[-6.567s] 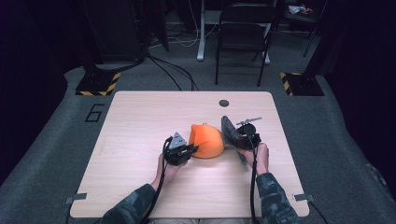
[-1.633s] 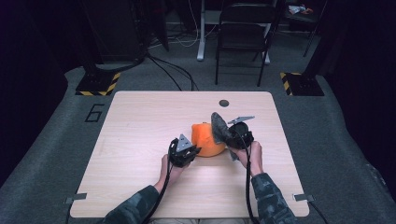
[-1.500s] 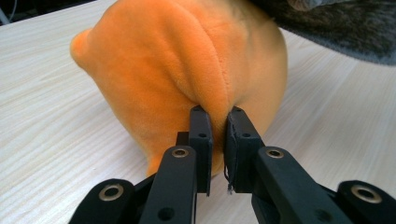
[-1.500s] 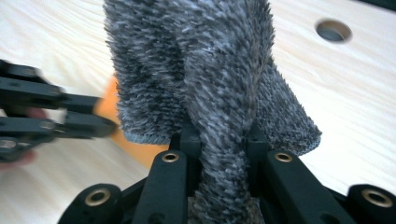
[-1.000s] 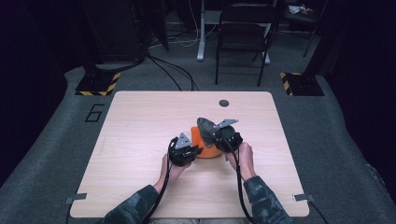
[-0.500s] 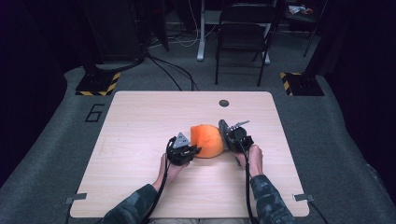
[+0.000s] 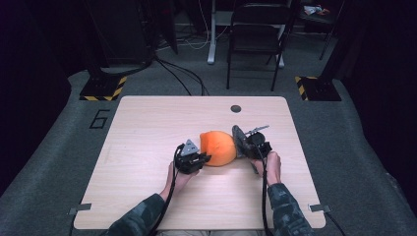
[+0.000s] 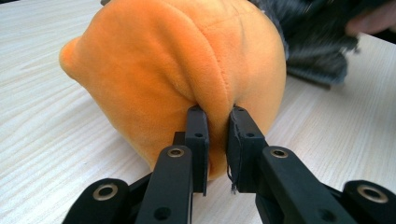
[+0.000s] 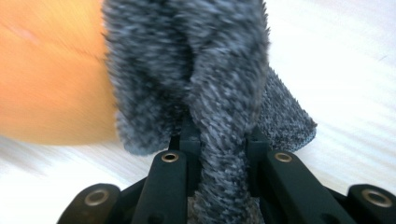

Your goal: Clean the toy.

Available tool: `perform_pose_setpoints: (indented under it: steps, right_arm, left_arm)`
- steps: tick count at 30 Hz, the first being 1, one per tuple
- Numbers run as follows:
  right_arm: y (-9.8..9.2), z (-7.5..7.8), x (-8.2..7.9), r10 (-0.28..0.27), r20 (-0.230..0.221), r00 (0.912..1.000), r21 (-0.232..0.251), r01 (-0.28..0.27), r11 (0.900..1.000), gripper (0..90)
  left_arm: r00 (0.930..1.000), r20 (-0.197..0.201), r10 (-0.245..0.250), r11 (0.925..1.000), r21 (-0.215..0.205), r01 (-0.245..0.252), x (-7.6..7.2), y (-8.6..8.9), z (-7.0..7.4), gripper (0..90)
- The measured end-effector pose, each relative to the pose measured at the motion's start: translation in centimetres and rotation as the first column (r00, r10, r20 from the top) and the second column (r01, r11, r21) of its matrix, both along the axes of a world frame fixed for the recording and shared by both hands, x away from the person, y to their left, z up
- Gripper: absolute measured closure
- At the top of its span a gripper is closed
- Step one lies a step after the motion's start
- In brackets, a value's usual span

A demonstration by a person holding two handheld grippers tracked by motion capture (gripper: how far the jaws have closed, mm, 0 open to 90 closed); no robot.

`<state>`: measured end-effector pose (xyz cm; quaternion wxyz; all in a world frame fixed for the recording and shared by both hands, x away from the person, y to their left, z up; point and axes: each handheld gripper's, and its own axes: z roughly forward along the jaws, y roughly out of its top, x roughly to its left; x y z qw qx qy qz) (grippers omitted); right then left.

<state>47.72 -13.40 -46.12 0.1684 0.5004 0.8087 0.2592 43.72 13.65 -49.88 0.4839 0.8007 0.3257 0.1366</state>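
Left tongs (image 8: 217, 116) pinch the orange plush (image 8: 173, 70); right tongs (image 9: 219, 135) clamp the grey cloth (image 9: 205, 70).

An orange plush toy (image 7: 218, 147) lies on the desk (image 7: 147, 123), a little to the right of the middle and toward the near edge. It is rounded and soft, with a short bump at one end and a seam over its top, and a fold of its fabric is pinched. A grey fuzzy cloth (image 7: 239, 140) touches its right side; it is bunched, and one flap rests on the desk.
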Motion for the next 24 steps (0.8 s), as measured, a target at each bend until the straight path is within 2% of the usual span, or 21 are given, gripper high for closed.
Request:
perform_pose_setpoints:
  steps: [1, 2, 3, 4, 5, 6, 7, 8, 9, 10, 11, 12, 13, 15, 16, 17, 18, 19, 22, 23, 24]
  right_arm:
    - [0.0, 0.7, -0.2, 0.002, 0.017, 0.9999, 0.014, -0.002, 1.0, 76.3]
    - [0.3, 2.2, -0.8, 0.015, 0.062, 0.9979, 0.041, -0.018, 0.999, 76.3]
    - [0.3, 2.2, -0.8, 0.015, 0.062, 0.9979, 0.041, -0.018, 0.999, 76.3]
    - [1.0, 3.7, -1.6, 0.046, 0.109, 0.993, 0.063, -0.053, 0.997, 76.3]
    - [1.0, 3.7, -1.6, 0.046, 0.109, 0.993, 0.063, -0.053, 0.997, 76.3]
    - [2.1, 4.4, -2.2, 0.085, 0.138, 0.9867, 0.063, -0.094, 0.994, 76.2]
    - [2.1, 4.4, -2.2, 0.085, 0.138, 0.9867, 0.063, -0.094, 0.994, 76.2]
    - [3.3, 4.1, -2.4, 0.13, 0.115, 0.9849, 0.027, -0.134, 0.991, 76.1]
    - [3.3, 4.1, -2.4, 0.13, 0.115, 0.9849, 0.027, -0.134, 0.991, 76.1]
    - [4.2, 2.9, -2.2, 0.144, 0.089, 0.9855, -0.011, -0.144, 0.99, 76.1]
    - [4.2, 2.9, -2.2, 0.144, 0.089, 0.9855, -0.011, -0.144, 0.99, 76.1]
    - [4.5, 1.8, -2.0, 0.139, 0.097, 0.9856, -0.045, -0.135, 0.99, 76.2]
    - [4.5, 1.8, -2.0, 0.139, 0.097, 0.9856, -0.045, -0.135, 0.99, 76.2]
    - [4.3, 1.6, -1.9, 0.136, 0.099, 0.9857, -0.034, -0.133, 0.991, 76.2]
    - [4.1, 1.6, -1.8, 0.134, 0.094, 0.9865, -0.021, -0.132, 0.991, 76.2]
    - [4.1, 1.6, -1.8, 0.134, 0.094, 0.9865, -0.021, -0.132, 0.991, 76.2]
    - [4.1, 1.5, -1.8, 0.125, 0.086, 0.9884, -0.008, -0.125, 0.992, 76.2]
    - [4.1, 1.5, -1.8, 0.134, 0.093, 0.9866, -0.013, -0.134, 0.991, 76.1]
    - [4.2, 1.5, -1.9, 0.137, 0.092, 0.9864, -0.022, -0.135, 0.991, 76.0]
    - [4.2, 1.5, -1.9, 0.137, 0.092, 0.9864, -0.022, -0.135, 0.991, 76.0]
    - [4.0, 1.6, -1.8, 0.139, 0.097, 0.9855, -0.013, -0.138, 0.99, 75.7]
  left_arm:
    - [1.0, 0.002, 0.004, 1.0, -0.001, -0.004, 0.0, -0.1, 0.0, 79.7]
    - [1.0, 0.005, 0.005, 1.0, -0.001, -0.005, -0.1, -0.1, 0.0, 79.6]
    - [1.0, 0.005, 0.005, 1.0, -0.001, -0.005, -0.1, -0.1, 0.0, 79.3]
    - [1.0, 0.002, 0.006, 1.0, -0.002, -0.006, -0.1, -0.2, 0.0, 79.2]
    - [1.0, 0.002, 0.006, 1.0, -0.001, -0.006, -0.1, -0.2, 0.0, 79.2]
    - [1.0, 0.004, 0.006, 1.0, 0.0, -0.006, -0.1, -0.2, 0.0, 78.7]
    - [1.0, 0.003, 0.006, 1.0, -0.003, -0.006, -0.1, -0.2, 0.0, 78.7]
    - [1.0, 0.001, 0.005, 0.9999, -0.01, -0.005, -0.1, -0.2, 0.0, 77.5]
    - [1.0, 0.001, 0.005, 0.9999, -0.01, -0.005, -0.1, -0.2, 0.0, 76.0]
    - [1.0, 0.004, -0.002, 1.0, -0.01, 0.002, -0.1, -0.1, 0.0, 73.2]
    - [1.0, 0.007, -0.004, 0.9999, -0.013, 0.005, -0.2, -0.2, 0.1, 73.2]
    - [0.9999, 0.016, 0.003, 0.9999, -0.011, -0.003, -0.5, -0.2, 0.4, 64.3]
    - [0.9999, 0.016, 0.003, 0.9999, -0.011, -0.003, -0.5, -0.2, 0.4, 59.0]
    - [0.9995, 0.032, -0.003, 0.9998, 0.02, 0.002, -0.9, -0.4, 0.6, 54.8]
    - [0.9974, 0.072, 0.005, 0.9977, 0.067, -0.01, -1.1, -0.7, 0.5, 50.3]
    - [0.9974, 0.072, 0.005, 0.9977, 0.067, -0.01, -1.1, -0.7, 0.5, 49.5]
    - [0.996, 0.088, 0.009, 0.9951, 0.097, -0.017, -1.1, -1.2, 0.1, 49.0]
    - [0.994, 0.108, 0.019, 0.9919, 0.123, -0.032, -1.2, -1.4, -0.1, 51.1]
    - [0.992, 0.125, 0.02, 0.9912, 0.127, -0.036, -1.2, -1.6, -0.4, 67.2]
    - [0.991, 0.133, 0.021, 0.9905, 0.132, -0.039, -1.2, -1.6, -0.3, 67.2]
    - [0.9897, 0.142, 0.019, 0.9898, 0.137, -0.038, -1.3, -1.6, -0.2, 74.8]
